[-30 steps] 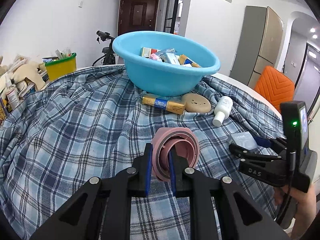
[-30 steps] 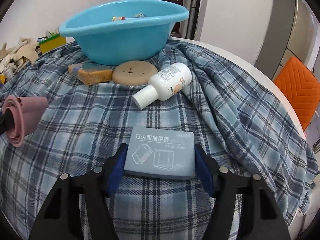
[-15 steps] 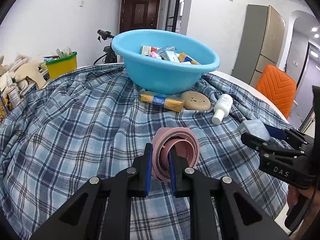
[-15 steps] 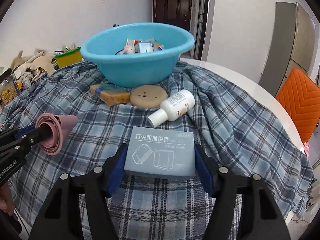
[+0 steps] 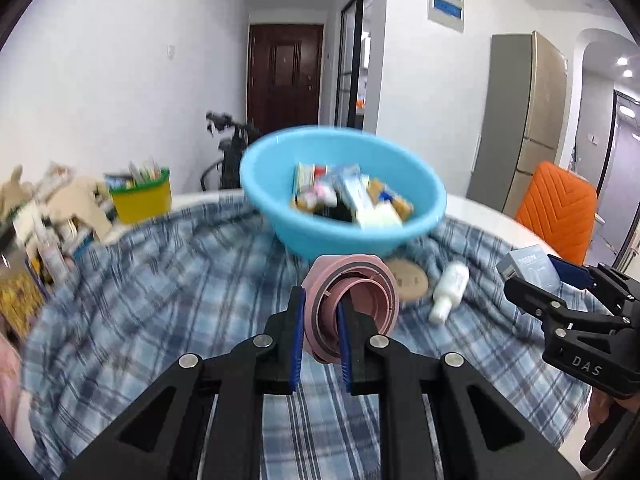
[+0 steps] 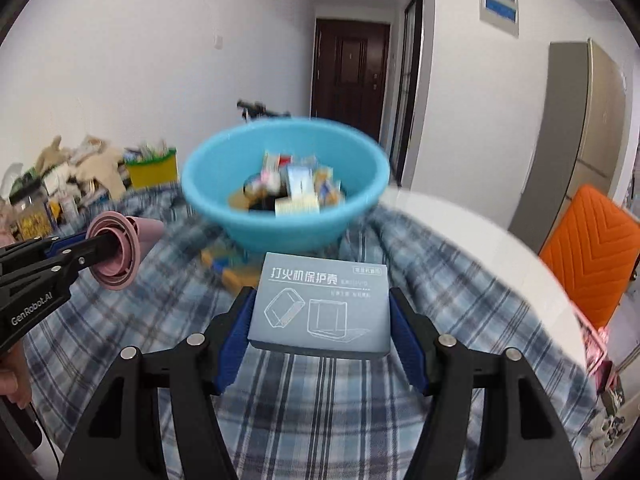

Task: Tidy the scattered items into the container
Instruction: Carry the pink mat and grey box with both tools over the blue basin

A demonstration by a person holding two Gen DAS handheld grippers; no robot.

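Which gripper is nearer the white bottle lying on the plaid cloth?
Right, probably. The right gripper, holding the grey box, is just beside the white bottle; the left gripper, clamping the pink cup, sits farther across.

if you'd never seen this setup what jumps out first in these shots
The big light-blue plastic basin, already piled with small boxes, sits mid-frame on the blue plaid cloth and grabs the eye. Next come the two loads held up in front of it: the left gripper pinches a pink collapsible silicone cup by its wall, and the right gripper clamps a flat grey printed box. At the right edge stands a bright orange chair.
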